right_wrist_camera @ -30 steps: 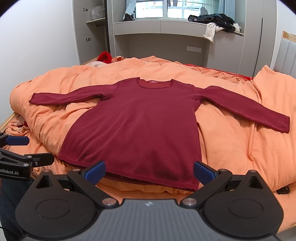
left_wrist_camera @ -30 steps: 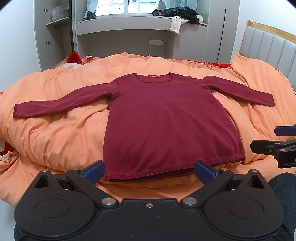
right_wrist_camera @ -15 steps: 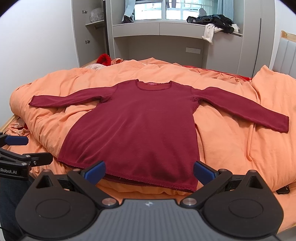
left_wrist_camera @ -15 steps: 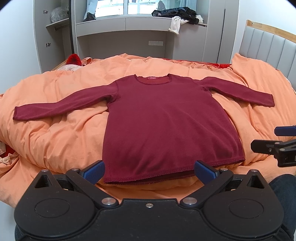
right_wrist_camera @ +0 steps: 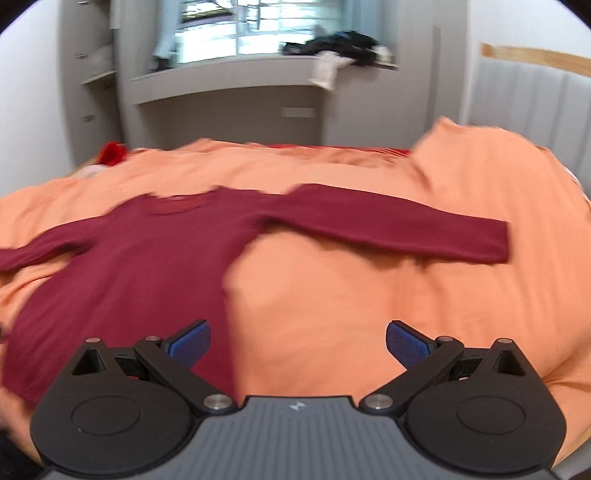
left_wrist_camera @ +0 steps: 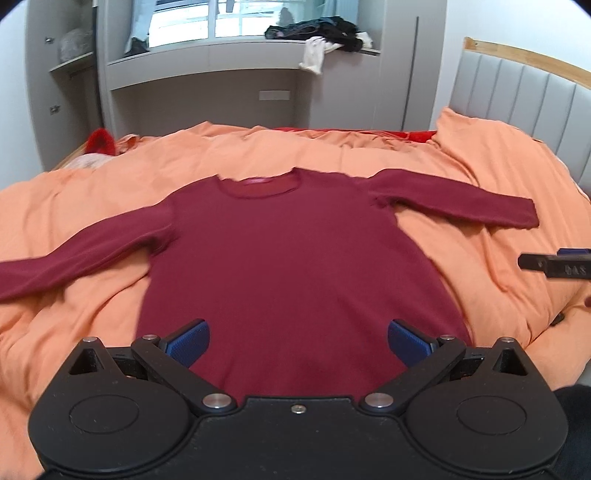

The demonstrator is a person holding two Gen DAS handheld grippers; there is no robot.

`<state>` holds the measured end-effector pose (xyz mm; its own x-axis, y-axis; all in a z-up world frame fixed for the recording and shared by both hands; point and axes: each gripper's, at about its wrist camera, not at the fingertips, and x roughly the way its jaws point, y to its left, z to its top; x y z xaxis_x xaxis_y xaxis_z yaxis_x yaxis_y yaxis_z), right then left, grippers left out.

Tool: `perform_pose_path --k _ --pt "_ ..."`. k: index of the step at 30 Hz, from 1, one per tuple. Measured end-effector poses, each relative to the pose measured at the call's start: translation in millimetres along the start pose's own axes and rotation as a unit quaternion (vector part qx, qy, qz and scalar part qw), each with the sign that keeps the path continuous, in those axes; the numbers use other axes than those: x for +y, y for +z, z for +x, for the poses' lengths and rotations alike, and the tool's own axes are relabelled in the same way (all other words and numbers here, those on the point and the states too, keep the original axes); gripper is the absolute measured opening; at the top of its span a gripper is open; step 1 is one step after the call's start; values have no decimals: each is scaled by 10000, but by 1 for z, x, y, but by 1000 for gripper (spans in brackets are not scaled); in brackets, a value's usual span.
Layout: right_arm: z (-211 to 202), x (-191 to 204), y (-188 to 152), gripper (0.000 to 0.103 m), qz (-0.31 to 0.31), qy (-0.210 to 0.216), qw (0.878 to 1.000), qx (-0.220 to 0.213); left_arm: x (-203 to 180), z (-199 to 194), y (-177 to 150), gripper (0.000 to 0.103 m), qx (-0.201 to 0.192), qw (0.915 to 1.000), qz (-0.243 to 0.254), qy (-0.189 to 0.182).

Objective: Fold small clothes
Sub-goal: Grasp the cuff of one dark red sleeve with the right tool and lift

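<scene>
A dark red long-sleeved shirt [left_wrist_camera: 295,266] lies flat on the orange duvet [left_wrist_camera: 461,258], neckline at the far end, both sleeves spread out. My left gripper [left_wrist_camera: 298,341] is open, its blue pads over the lower body of the shirt with nothing between them. My right gripper [right_wrist_camera: 298,341] is open too; its left pad sits over the shirt's right side edge [right_wrist_camera: 225,295], its right pad over bare duvet [right_wrist_camera: 369,295]. The right sleeve [right_wrist_camera: 406,232] stretches out ahead of it. The right gripper's fingertip [left_wrist_camera: 554,264] shows at the right edge of the left wrist view.
A padded headboard [left_wrist_camera: 517,99] stands at the right of the bed. Grey cabinets and a window ledge [left_wrist_camera: 240,51] with a heap of dark clothes [left_wrist_camera: 317,31] are behind the bed. A red item [left_wrist_camera: 99,142] lies at the far left corner.
Both grippers have moved forward over the bed. The right one has swung to the right, toward the right sleeve; its view is motion-blurred. The shirt itself has not moved.
</scene>
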<state>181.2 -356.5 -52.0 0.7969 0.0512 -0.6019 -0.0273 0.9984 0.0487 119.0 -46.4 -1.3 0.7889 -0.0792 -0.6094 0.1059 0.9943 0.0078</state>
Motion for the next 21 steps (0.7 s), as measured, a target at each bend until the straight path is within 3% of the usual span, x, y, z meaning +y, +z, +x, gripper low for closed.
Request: perform_pose_path --k 3,6,11,15,17,20,21 --pt "35 -56 10 103 487 -45 9983 -307 -5 15 5 103 79 10000 12 -42" --pt "74 -124 15 103 1353 -60 9891 -585 -7 33 6 103 268 9996 48 32" --pt "129 -231 -8 96 2971 323 9483 -1072 -3 60 1 103 577 9982 -7 185" --pt "165 -269 -28 91 3512 633 9215 -1531 1 74 -1 103 728 9969 -32 286" --pt "174 -284 -37 88 3707 915 9008 -2066 2 77 0 103 761 9965 -31 338" --pt "188 -307 -38 79 3946 1168 8767 -2491 4 79 2 103 748 9963 -27 422" --pt "196 -312 -36 71 4023 1234 8709 -2538 5 80 3 103 731 9963 -23 456"
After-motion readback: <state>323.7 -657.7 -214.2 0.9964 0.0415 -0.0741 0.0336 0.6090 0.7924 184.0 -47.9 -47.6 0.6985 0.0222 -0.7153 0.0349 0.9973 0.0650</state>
